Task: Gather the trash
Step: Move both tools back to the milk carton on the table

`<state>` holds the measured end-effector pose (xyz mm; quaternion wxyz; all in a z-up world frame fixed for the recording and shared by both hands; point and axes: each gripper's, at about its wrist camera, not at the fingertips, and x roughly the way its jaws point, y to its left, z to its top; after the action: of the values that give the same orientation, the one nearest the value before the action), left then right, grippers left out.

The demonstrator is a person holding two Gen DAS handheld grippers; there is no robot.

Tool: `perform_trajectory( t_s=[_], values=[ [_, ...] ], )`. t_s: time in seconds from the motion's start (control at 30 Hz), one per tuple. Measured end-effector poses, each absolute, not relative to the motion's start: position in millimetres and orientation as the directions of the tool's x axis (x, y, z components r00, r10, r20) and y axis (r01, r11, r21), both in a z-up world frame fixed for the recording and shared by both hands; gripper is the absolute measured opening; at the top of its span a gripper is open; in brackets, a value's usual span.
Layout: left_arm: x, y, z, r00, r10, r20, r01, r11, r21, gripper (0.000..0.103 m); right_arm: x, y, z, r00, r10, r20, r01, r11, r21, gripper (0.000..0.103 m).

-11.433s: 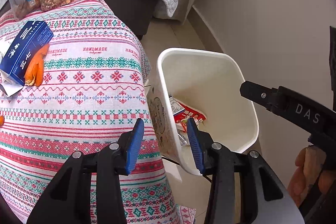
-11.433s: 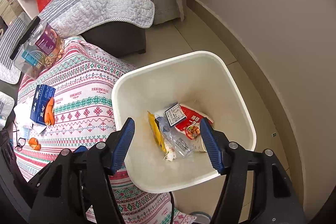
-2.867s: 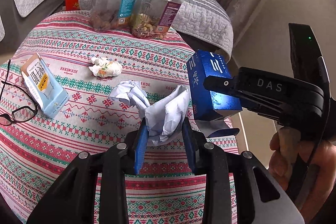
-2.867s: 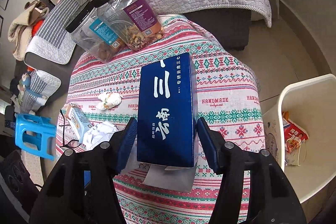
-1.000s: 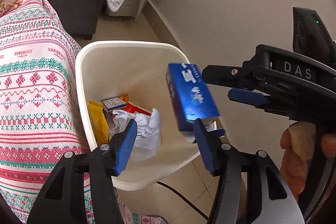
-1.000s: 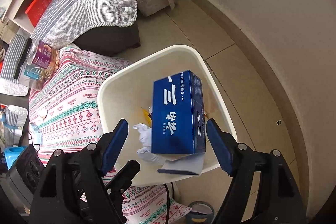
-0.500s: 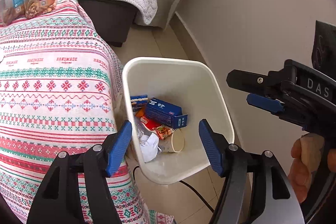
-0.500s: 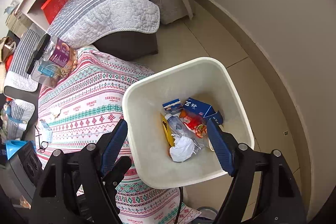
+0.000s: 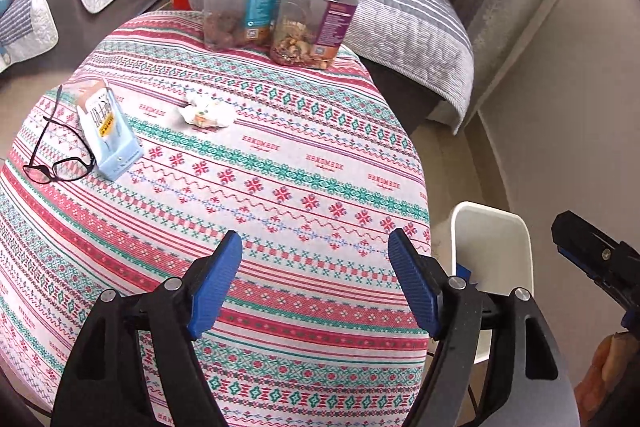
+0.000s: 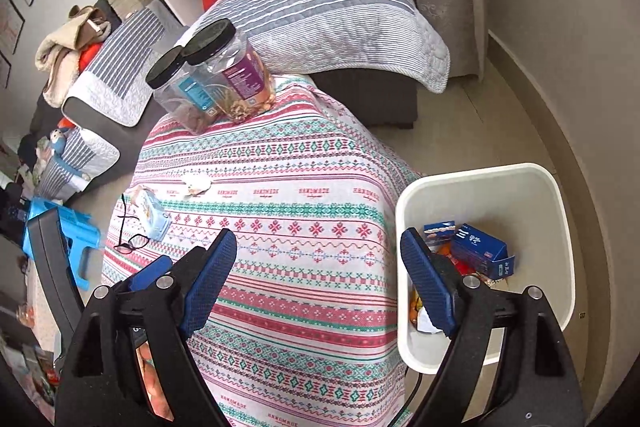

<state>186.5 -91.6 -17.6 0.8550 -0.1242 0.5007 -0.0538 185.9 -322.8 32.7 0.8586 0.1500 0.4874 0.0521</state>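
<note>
We see a white plastic waste bin (image 10: 560, 211) beside the round table with its patterned red-and-green cloth (image 10: 304, 227); a dark blue cardboard box (image 10: 478, 247) lies inside among wrappers. A crumpled white tissue (image 9: 206, 113) sits on the table. Our left gripper (image 9: 314, 275) and right gripper (image 10: 318, 275) hover above, jaws spread wide, empty.

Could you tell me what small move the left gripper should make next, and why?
Probably reach the left gripper forward toward the crumpled wrapper. Both grippers are open and empty, the blue box already lies in the white bin, and that wad looks like the plainest trash left on the tablecloth.
</note>
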Motion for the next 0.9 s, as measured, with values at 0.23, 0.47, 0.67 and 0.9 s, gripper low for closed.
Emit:
perform_trajectory(
  t_s=[0.23, 0.47, 0.67, 0.9],
  values=[
    [193, -8, -17, 0.508, -0.153, -0.848, -0.204, 0.935, -0.29, 0.075, 195, -257, 40, 0.526, 0.301, -0.795, -0.072, 0.948, 0.311, 0.084],
    [213, 41, -40, 0.496, -0.136, -0.858, -0.31, 0.895, -0.321, 0.077, 206, -227, 25, 0.499, 0.311, -0.809, -0.085, 0.947, 0.311, 0.084],
    [235, 55, -65, 0.464, -0.123, -0.877, -0.355, 0.882, -0.311, 0.077, 221, -215, 11, 0.474, 0.308, -0.825, -0.065, 0.947, 0.316, 0.084],
    [257, 59, -90, 0.444, -0.146, -0.884, -0.361, 0.874, -0.326, 0.077, 237, -204, -4, 0.449, 0.306, -0.84, -0.06, 0.948, 0.313, 0.084]
  ],
)
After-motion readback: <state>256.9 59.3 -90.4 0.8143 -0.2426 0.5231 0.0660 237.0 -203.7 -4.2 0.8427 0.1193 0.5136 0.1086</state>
